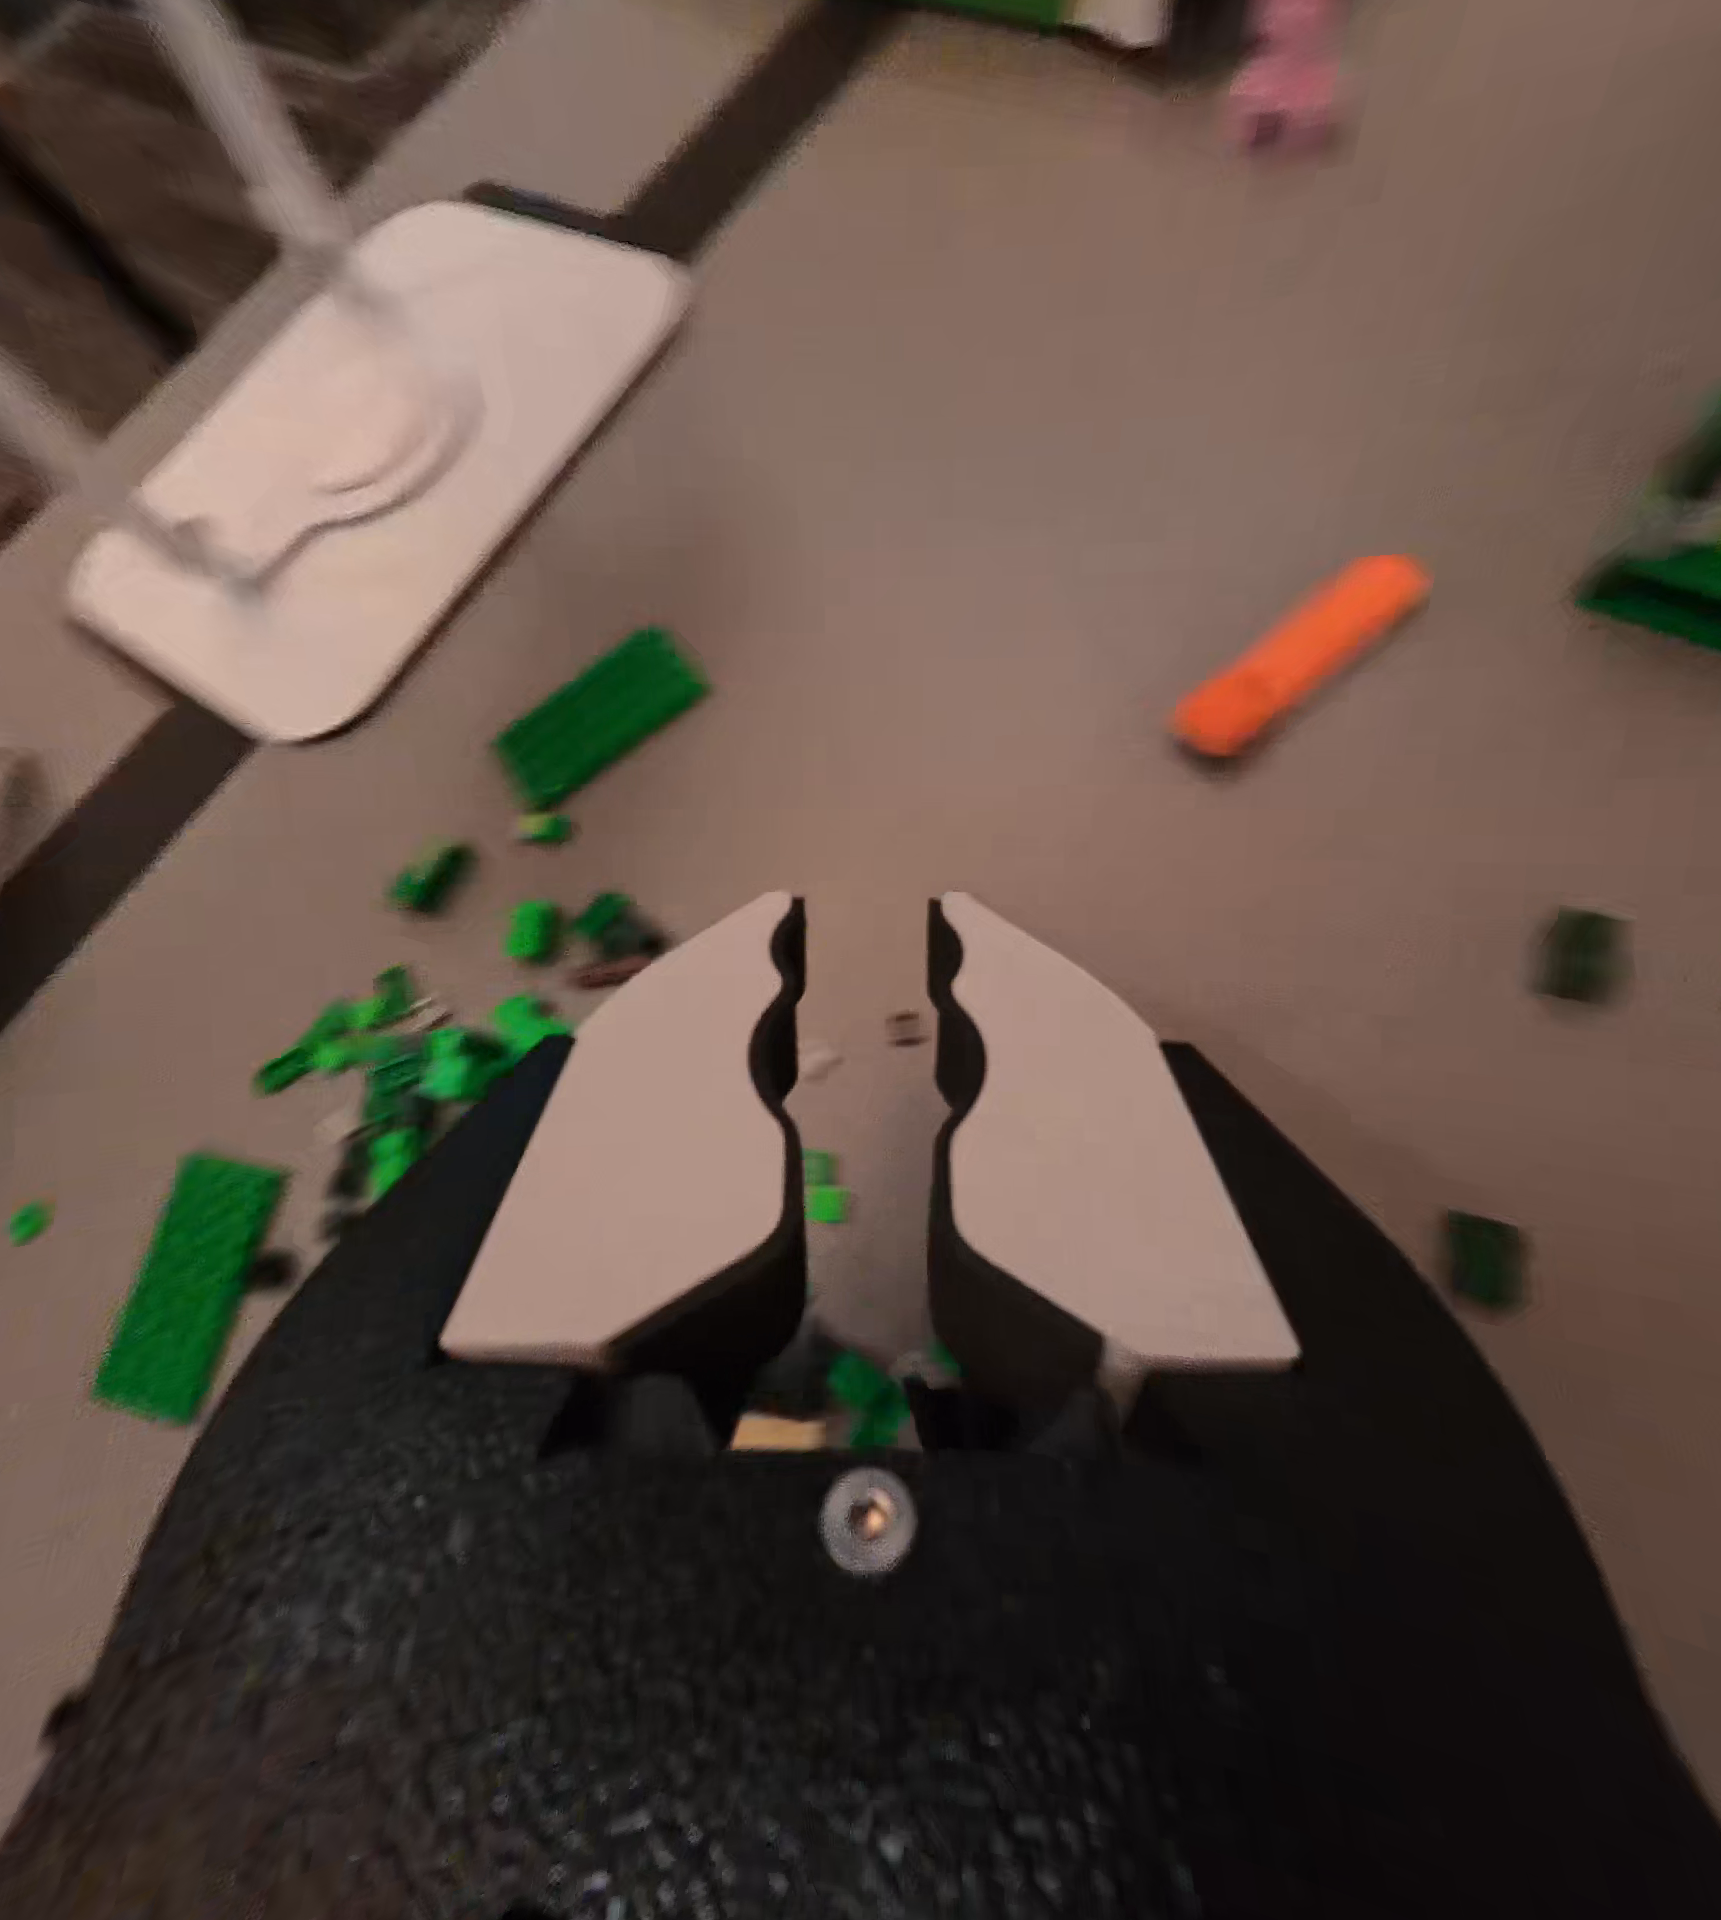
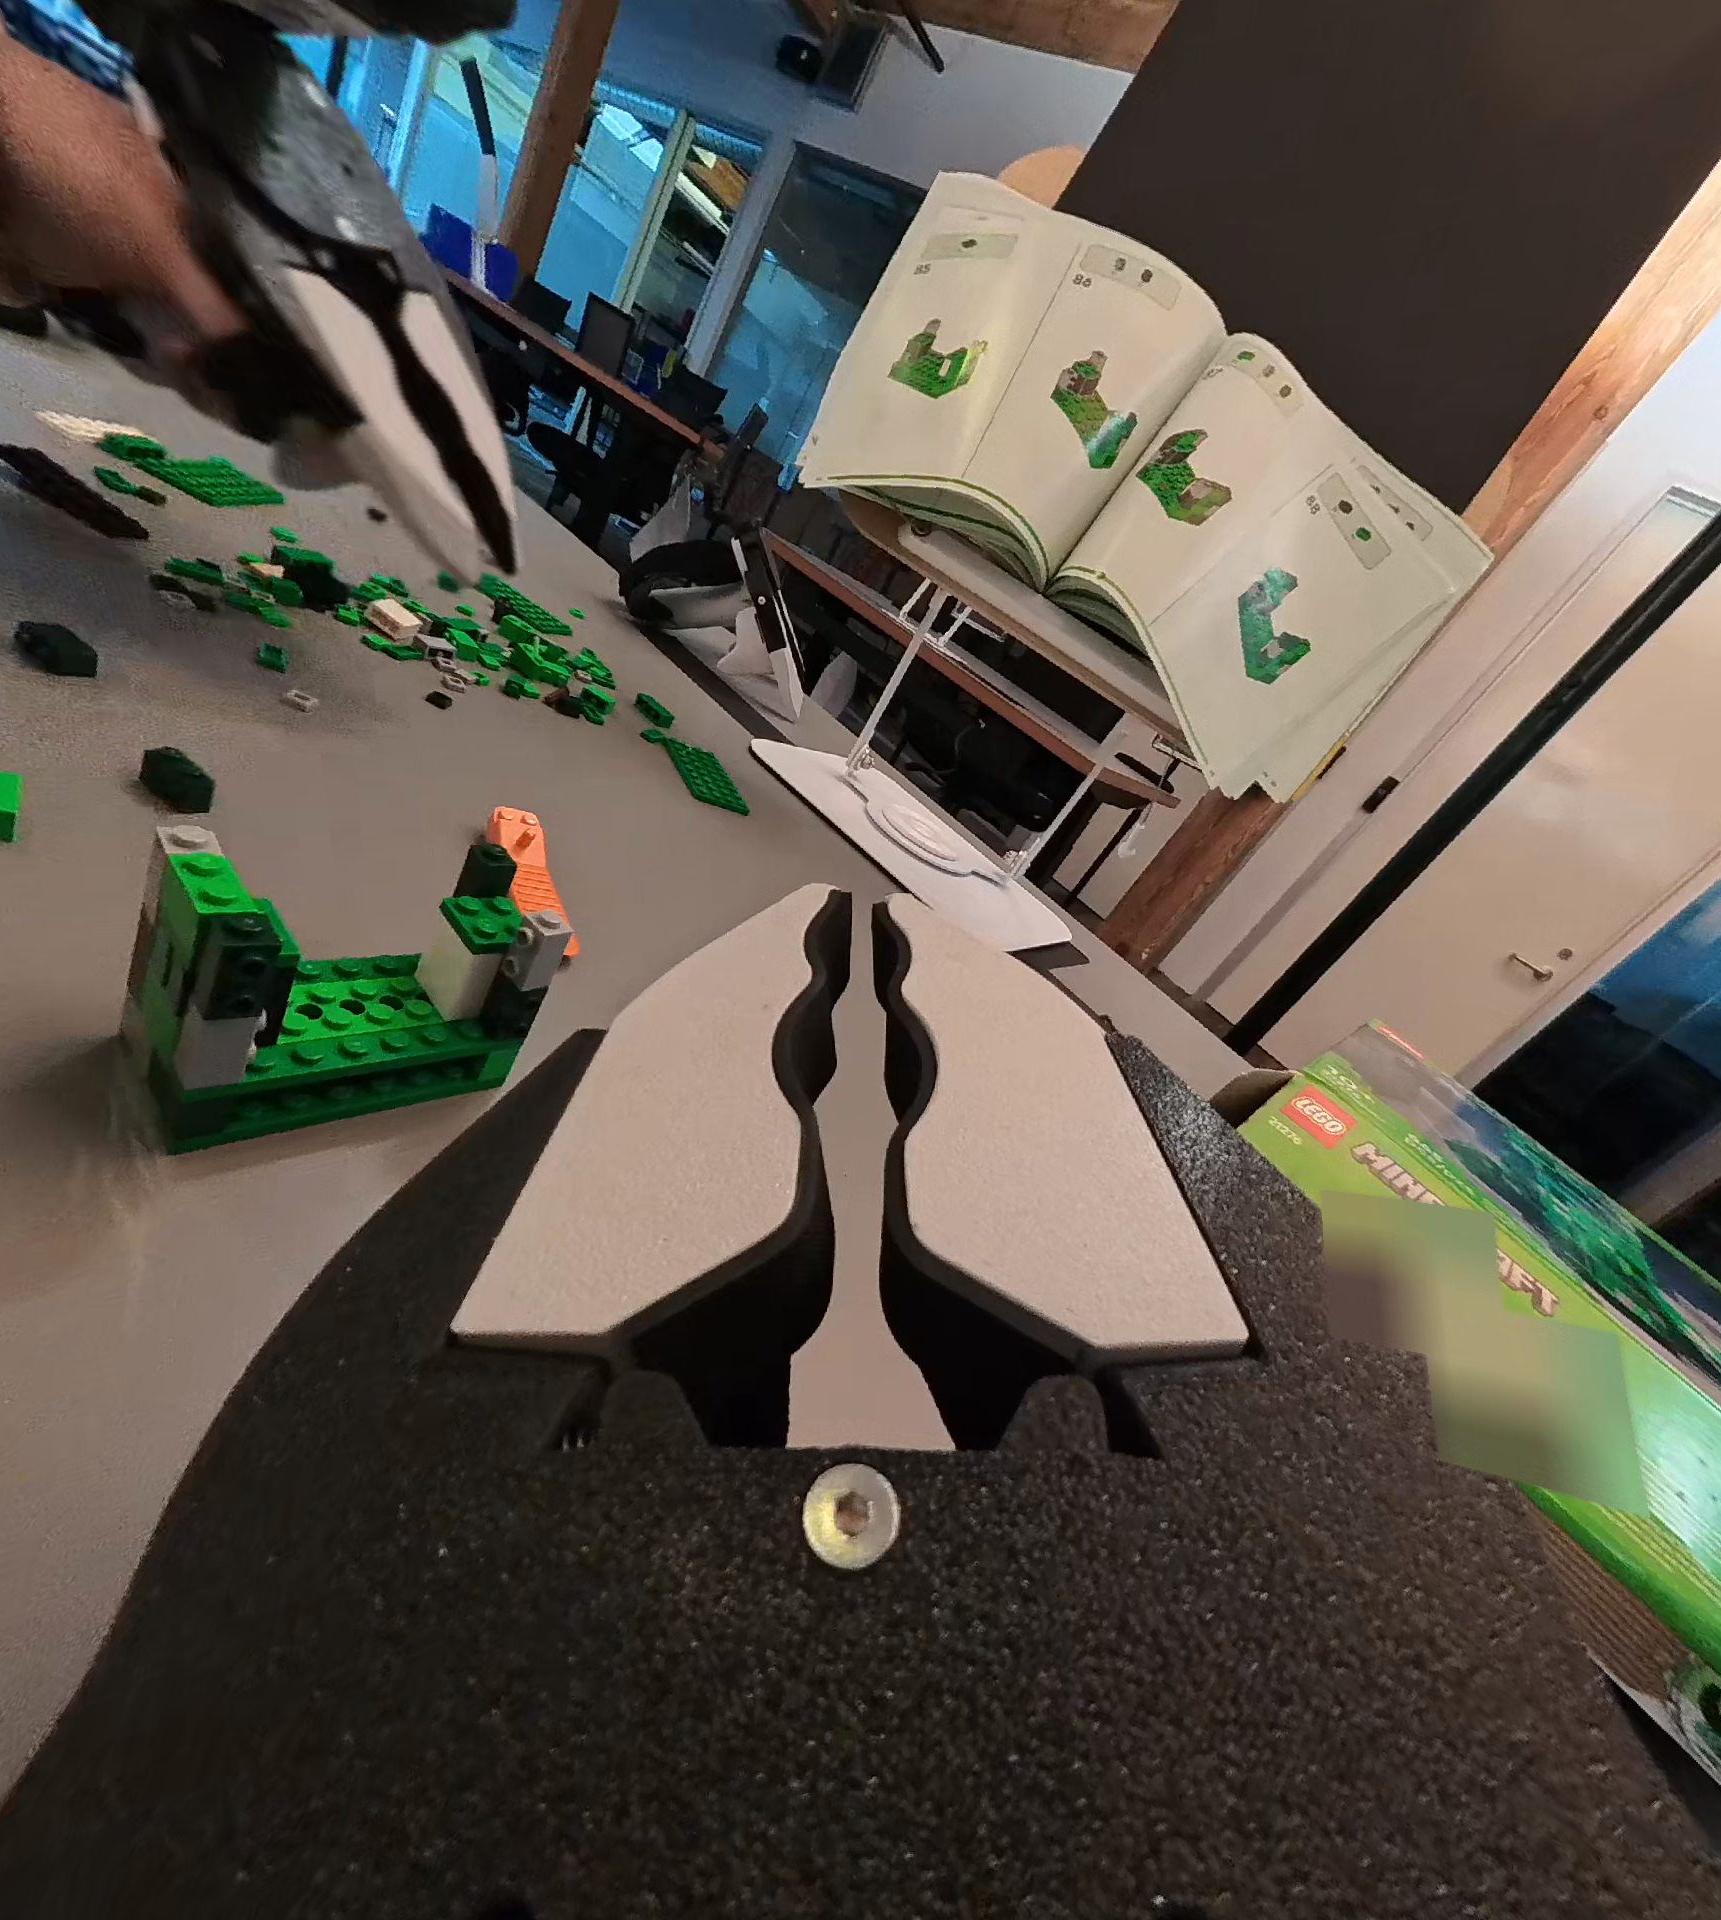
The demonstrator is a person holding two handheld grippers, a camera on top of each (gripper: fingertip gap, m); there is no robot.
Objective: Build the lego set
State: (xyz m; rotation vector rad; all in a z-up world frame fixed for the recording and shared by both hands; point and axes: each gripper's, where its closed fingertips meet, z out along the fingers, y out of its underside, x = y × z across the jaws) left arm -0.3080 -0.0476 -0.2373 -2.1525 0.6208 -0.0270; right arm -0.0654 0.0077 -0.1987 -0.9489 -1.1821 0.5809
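Now your left gripper (image 1: 866, 914) hangs over the grey table (image 1: 1095, 416) with its jaws apart, holding nothing. Your right gripper (image 2: 861, 909) is almost closed and empty too. Left of it stands the half-built green brick model (image 2: 336, 1018), near loose green pieces (image 2: 482, 634).

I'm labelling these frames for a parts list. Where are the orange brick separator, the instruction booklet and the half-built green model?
orange brick separator (image 1: 1303, 652): left wrist view, middle of its long body.
instruction booklet (image 2: 1105, 416): right wrist view, open left-hand page.
half-built green model (image 2: 357, 1049): right wrist view, studded green base.
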